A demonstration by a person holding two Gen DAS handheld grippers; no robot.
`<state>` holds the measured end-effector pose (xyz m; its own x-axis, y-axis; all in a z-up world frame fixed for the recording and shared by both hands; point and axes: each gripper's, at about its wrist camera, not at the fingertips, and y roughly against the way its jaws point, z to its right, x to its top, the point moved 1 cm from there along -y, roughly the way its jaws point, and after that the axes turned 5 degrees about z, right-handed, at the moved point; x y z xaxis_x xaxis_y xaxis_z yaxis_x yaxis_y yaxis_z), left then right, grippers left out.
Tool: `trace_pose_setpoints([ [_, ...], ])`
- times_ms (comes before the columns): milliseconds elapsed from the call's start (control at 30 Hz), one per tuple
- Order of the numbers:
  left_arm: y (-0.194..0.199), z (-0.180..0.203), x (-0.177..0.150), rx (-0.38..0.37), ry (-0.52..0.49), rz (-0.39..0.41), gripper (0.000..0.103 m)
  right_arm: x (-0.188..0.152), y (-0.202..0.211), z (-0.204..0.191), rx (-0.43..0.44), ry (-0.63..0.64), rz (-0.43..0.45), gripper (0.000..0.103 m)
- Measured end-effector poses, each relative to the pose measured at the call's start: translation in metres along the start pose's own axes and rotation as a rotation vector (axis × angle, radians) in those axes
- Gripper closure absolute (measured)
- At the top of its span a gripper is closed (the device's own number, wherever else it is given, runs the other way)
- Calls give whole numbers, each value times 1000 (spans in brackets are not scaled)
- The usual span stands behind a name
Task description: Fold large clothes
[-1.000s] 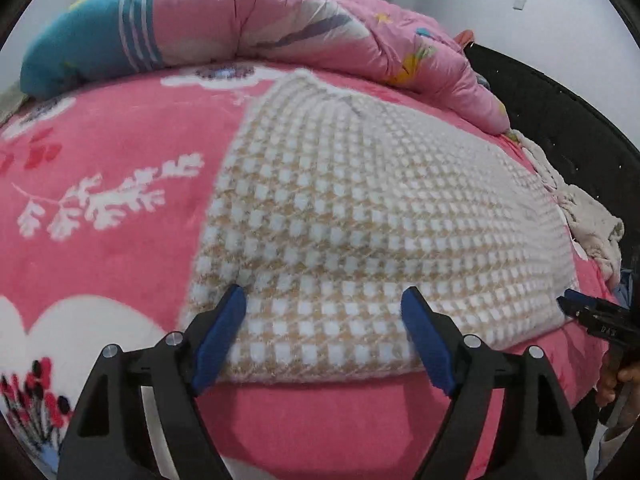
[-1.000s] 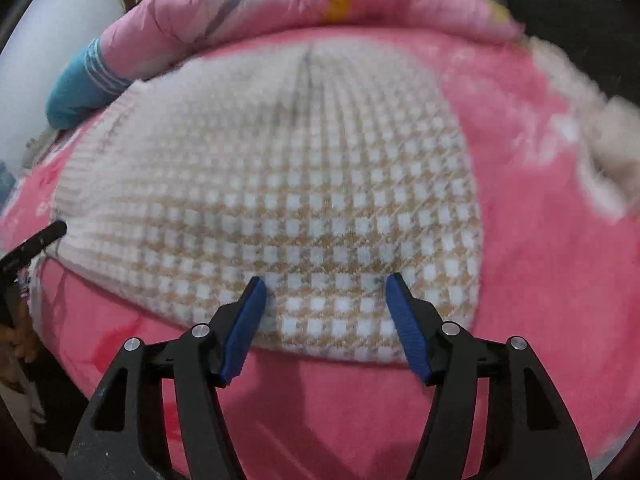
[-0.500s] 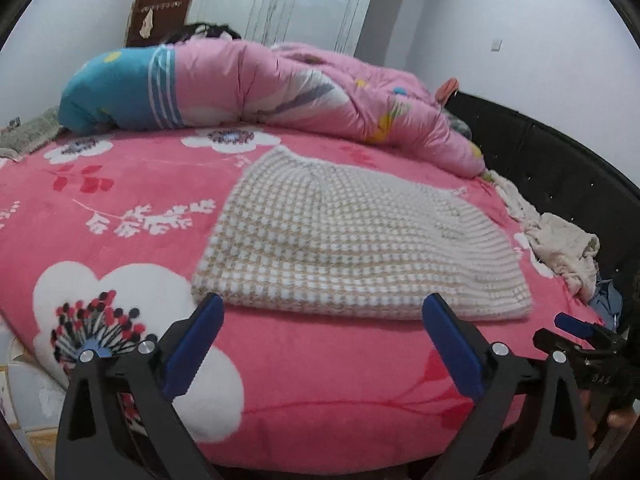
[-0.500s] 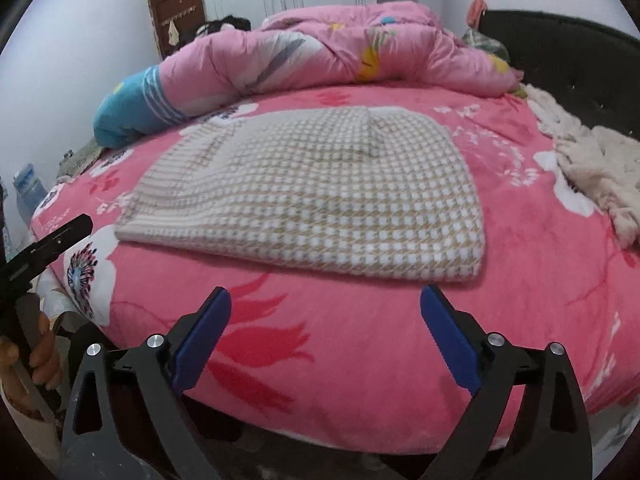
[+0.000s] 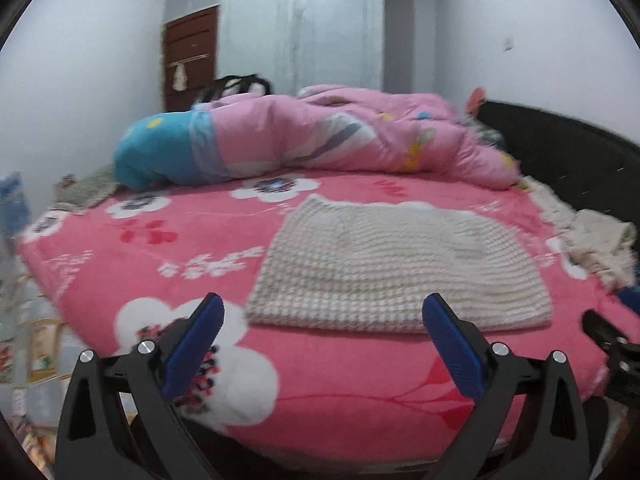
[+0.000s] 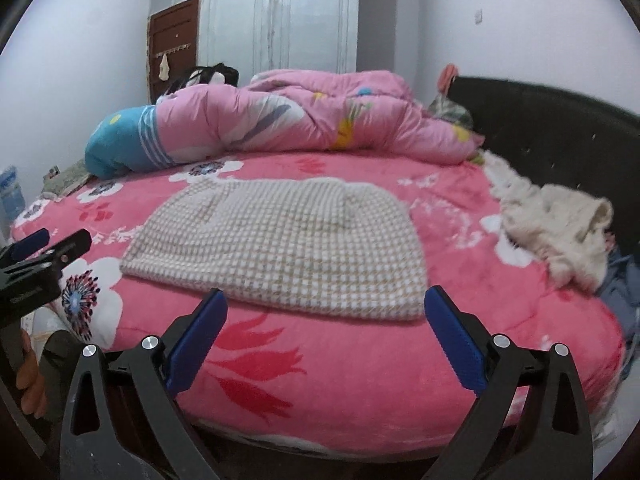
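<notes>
Both pairs of fingers, on the left gripper [image 5: 322,344] and the right gripper [image 6: 326,340], are spread wide and hold nothing. Between them the folded checked sweater [image 6: 280,244] lies flat near the front edge of the bed [image 6: 360,392]. It looks soft and light; its front corners seem best to grasp. Since a second ago, both grippers have pulled back off it.

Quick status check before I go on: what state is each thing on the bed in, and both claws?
checked garment: folded, lying flat on the bed, ungripped.
left claw: open, empty, held back from the bed's edge.
right claw: open, empty, short of the garment.
pink duvet: bunched up along the far side.
cream clothing: crumpled, unfolded, by the headboard.
pink floral blanket: spread over the bed.
</notes>
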<state>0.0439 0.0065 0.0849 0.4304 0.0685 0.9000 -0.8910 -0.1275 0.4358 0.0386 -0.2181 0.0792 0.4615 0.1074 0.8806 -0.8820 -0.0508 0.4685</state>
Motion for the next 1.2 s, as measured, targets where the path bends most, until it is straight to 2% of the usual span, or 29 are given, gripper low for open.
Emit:
trace_pose_setpoints([
  [133,15,5,2,-41,-23,19,5,3,11,-3,-21,24,30,8],
  [267,24,8,-4,-74,-44,-28,5,2,16,-5,-69,38,69,8],
  [333,23,11,-8,-84,-47,-64,5,1,15,-5,-53,34,64,8],
  [433,25,18,-17,-72,-79,-83,5,-3,18,-5,-13,15,43,8],
  [500,24,23,-25,-89,-86,-108,5,-7,17,-4,-5,0,7,8],
  [767,4,32,-52,-130,-11,-255,5,-24,-1,-7,4,-42,-145,8],
  [867,-1,33,-58,-124,-6,-274,5,-30,-6,-11,19,-50,-184,8],
  [1200,-10,19,-53,-88,34,-300,5,-37,-5,-13,11,-41,-206,8],
])
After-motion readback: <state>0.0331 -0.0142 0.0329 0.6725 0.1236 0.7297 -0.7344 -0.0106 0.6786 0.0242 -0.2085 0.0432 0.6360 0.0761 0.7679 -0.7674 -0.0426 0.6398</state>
